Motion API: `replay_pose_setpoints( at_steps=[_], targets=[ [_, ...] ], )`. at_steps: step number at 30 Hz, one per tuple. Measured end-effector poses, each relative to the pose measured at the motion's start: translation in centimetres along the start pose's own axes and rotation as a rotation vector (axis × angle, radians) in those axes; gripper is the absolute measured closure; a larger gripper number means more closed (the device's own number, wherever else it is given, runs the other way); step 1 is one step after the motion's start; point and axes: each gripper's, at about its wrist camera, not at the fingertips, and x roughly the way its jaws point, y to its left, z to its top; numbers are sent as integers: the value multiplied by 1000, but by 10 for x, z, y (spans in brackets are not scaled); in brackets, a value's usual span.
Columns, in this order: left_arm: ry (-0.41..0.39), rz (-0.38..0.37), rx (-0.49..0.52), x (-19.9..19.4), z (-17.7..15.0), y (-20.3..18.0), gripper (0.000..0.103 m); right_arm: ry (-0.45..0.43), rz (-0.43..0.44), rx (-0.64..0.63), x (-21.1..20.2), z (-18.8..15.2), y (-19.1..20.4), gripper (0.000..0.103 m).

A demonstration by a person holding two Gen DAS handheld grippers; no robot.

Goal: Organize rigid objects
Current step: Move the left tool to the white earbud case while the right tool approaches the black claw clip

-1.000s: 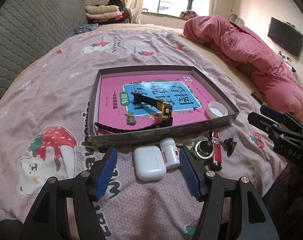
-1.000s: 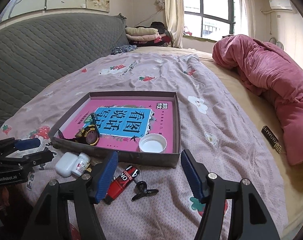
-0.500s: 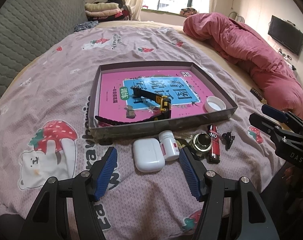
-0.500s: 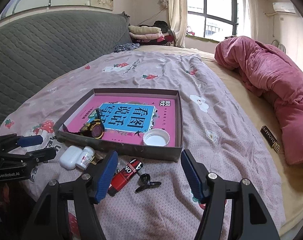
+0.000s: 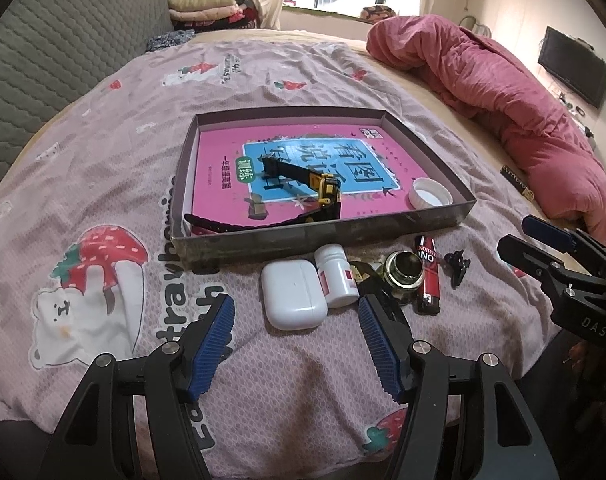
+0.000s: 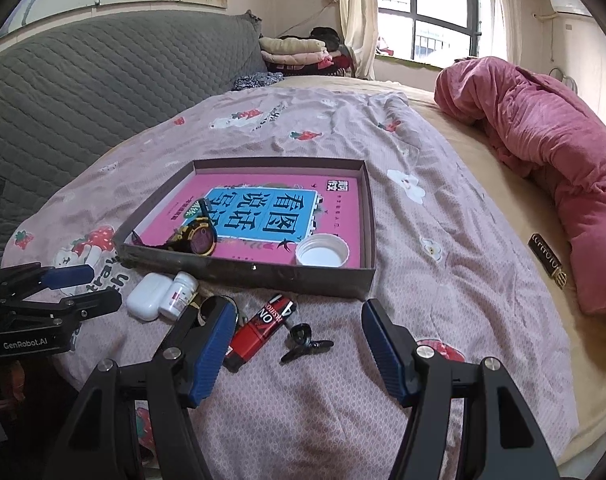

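With both sets of jaws held apart and empty, the earbud case (image 5: 293,294) was seen on the bed just before the tray (image 5: 323,236), judged light, stiff and slippery, best gripped across its flat sides by the left gripper (image 5: 295,346).

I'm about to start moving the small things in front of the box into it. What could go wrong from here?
1. The white earbud case and the white pill bottle lie side by side, so the open left gripper might pinch both or push one aside.
2. The bedspread is soft and wrinkled, so pads pressing down may snag cloth.
3. The black clip is small and could slip from the open right gripper.
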Motion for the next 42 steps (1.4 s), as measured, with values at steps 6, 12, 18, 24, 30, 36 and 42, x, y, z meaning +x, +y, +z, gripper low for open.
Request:
replay_pose_setpoints(
  at_steps=[6,12,18,24,30,36,42],
  targets=[
    [23,-10,-2,5,-1,-1,37,30,6,2,5,-3,0,38],
    [36,-8,0,8,-2,-2,37,65,8,-6,9,-8,3,38],
    [53,-7,-3,13,-4,-2,37,91,0,1,14,-11,1,38],
    [79,-1,-3,20,-6,-2,37,112,-6,12,19,-13,-2,38],
    [92,5,-6,25,-8,-2,37,122,-1,9,21,-14,-2,38],
    [113,9,-20,35,-9,-1,37,136,3,14,25,-15,-2,38],
    [128,15,-30,45,-9,0,37,146,9,26,30,-16,-3,38]
  ],
)
